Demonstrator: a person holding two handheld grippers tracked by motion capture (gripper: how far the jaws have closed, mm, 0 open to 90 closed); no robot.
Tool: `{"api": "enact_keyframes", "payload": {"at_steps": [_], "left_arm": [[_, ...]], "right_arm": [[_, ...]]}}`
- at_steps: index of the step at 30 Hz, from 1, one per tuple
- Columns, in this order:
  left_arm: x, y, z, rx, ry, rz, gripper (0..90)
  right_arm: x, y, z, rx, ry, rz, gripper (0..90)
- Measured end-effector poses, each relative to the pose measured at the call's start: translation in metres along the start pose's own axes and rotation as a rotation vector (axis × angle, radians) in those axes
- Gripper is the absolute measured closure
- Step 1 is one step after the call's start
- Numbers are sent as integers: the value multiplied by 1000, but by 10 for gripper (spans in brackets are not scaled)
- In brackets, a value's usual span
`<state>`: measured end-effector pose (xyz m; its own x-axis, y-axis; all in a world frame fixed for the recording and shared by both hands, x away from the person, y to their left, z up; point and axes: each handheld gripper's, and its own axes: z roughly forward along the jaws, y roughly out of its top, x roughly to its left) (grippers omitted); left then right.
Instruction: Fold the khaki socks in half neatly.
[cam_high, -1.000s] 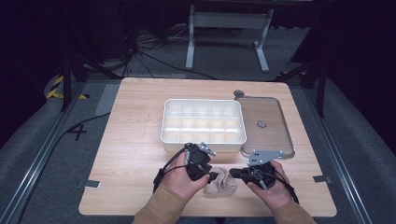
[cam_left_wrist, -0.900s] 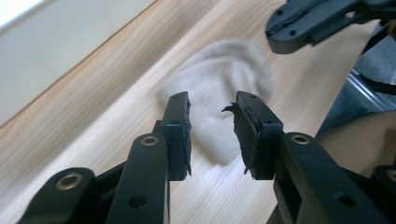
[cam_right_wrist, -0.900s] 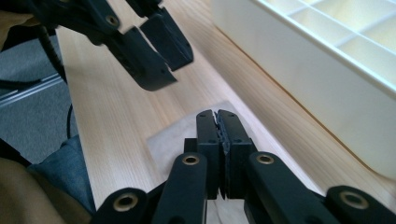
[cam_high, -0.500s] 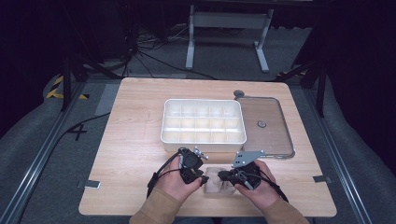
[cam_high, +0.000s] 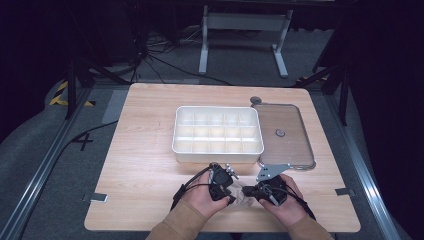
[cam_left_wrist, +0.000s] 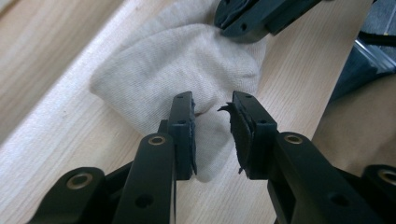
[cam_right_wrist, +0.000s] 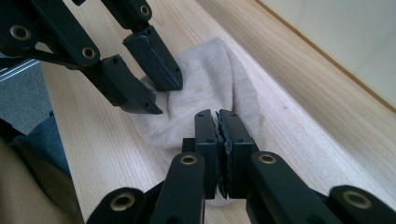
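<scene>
Pinching one edge of the small white sock (cam_right_wrist: 205, 107) with my right claw (cam_right_wrist: 217, 122), I am keeping it flat on the desk (cam_high: 145, 175), near me. My left claw (cam_left_wrist: 212, 109) is half open, and its jaws have just been closing around the other edge. Both hands are low, side by side, pointing at each other.

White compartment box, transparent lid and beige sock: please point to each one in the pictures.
White compartment box (cam_high: 218, 150), high view, on its front wall.
Transparent lid (cam_high: 287, 117), high view, on its flat panel.
Beige sock (cam_left_wrist: 177, 56), left gripper view, on its knitted middle.
</scene>
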<state>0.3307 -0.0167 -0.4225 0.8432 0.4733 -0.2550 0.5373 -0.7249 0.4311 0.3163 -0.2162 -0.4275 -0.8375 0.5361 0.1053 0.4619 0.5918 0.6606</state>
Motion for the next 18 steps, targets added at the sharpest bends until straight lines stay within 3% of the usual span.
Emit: {"api": "enact_keyframes", "payload": {"at_steps": [9,11,15,18], "left_arm": [[-3,2,9,15,3,20,701],[-5,2,7,-13,3,25,687],[-10,4,12,-10,2,47,658],[-15,6,16,-19,7,68,582]], "right_arm": [[-6,-10,10,68,3,28,885],[-6,-12,12,67,11,32,889],[-6,-13,13,65,14,39,890],[-7,-14,12,58,22,51,888]]}}
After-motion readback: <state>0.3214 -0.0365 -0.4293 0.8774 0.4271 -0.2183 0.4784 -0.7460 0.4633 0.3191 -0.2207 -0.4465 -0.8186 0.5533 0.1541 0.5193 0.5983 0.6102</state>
